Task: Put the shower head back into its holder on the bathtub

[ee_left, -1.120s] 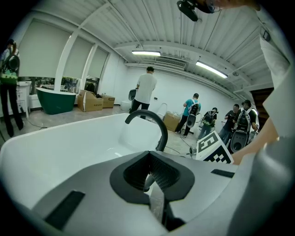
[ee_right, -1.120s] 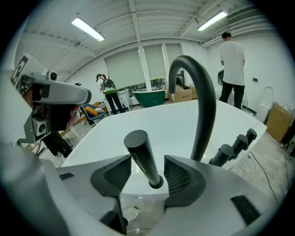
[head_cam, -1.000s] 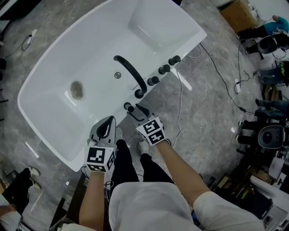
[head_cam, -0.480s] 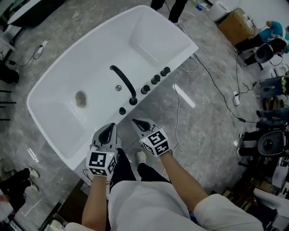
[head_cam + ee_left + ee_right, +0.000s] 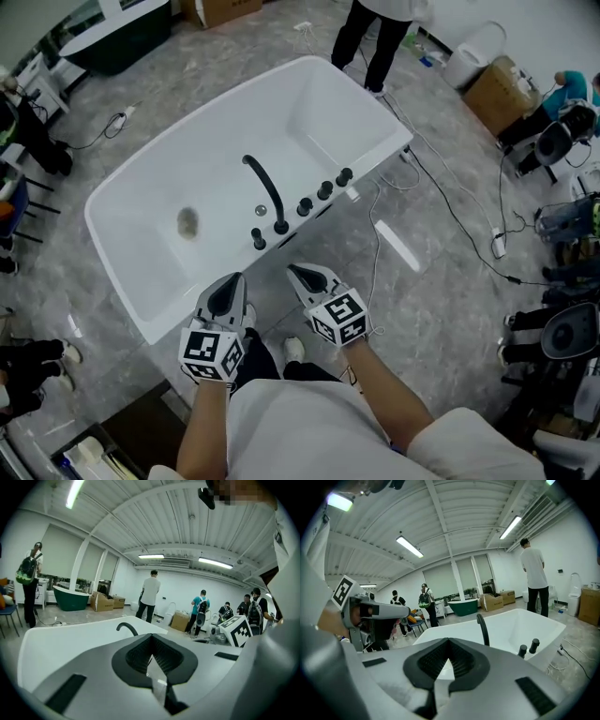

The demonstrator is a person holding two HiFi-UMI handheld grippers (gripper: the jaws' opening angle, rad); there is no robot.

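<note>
noted white bathtub (image 5: 319, 122) below the head view, black spout (image 5: 264, 187) arching from the near rim beside a row of knobs (image 5: 324, 190); left gripper (image 5: 231, 279) and right gripper (image 5: 298, 272) held side by side off the tub, close to the body, both closed tight with nothing between the jaws. small black shower head (image 5: 258, 240) apparently upright in its holder at the end of that row, just beside the spout base, touched by neither gripper. judged as placement done and hands clear; next move probably only a check that it sits fully down, no fresh grasp unless it leans.
</note>
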